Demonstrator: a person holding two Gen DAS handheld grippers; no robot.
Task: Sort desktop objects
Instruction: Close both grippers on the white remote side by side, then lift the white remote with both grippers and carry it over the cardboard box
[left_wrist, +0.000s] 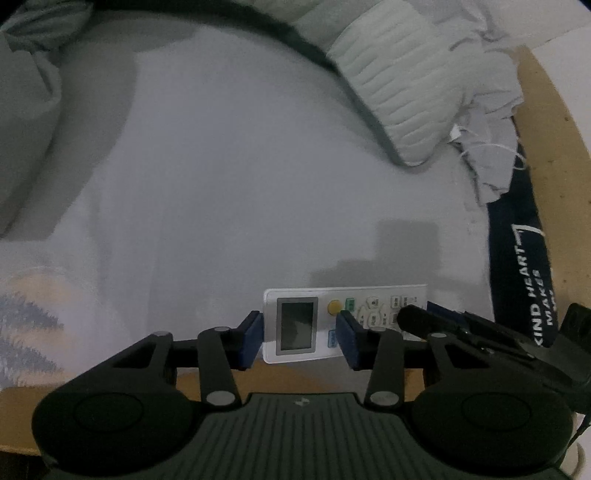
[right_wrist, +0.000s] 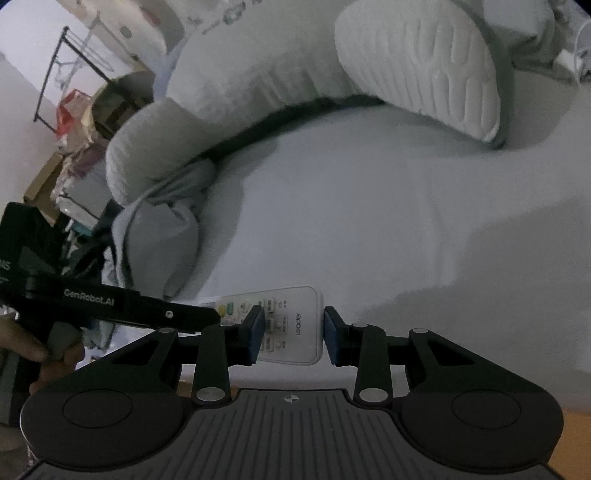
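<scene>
A white remote control (left_wrist: 295, 328) with a grey display and a yellow button hangs just above the pale bed sheet (left_wrist: 258, 184). My left gripper (left_wrist: 301, 341) is shut on its display end, one blue pad at the end edge and the other over the button face. My right gripper (right_wrist: 291, 338) is shut on the other end of the remote (right_wrist: 299, 325), the end marked "Leader". One of the right gripper's fingers (left_wrist: 417, 319) reaches in over the buttons from the right. From the left, one of the left gripper's fingers (right_wrist: 192, 314) crosses the remote's far part.
A ribbed white pillow (left_wrist: 399, 92) and rolled grey bedding (right_wrist: 155, 147) lie at the back. A dark cloth with white lettering (left_wrist: 517, 266) hangs by the wooden bed edge (left_wrist: 546, 129). Boxes and clutter (right_wrist: 74, 129) stand far left. A hand (right_wrist: 33, 350) holds the left gripper.
</scene>
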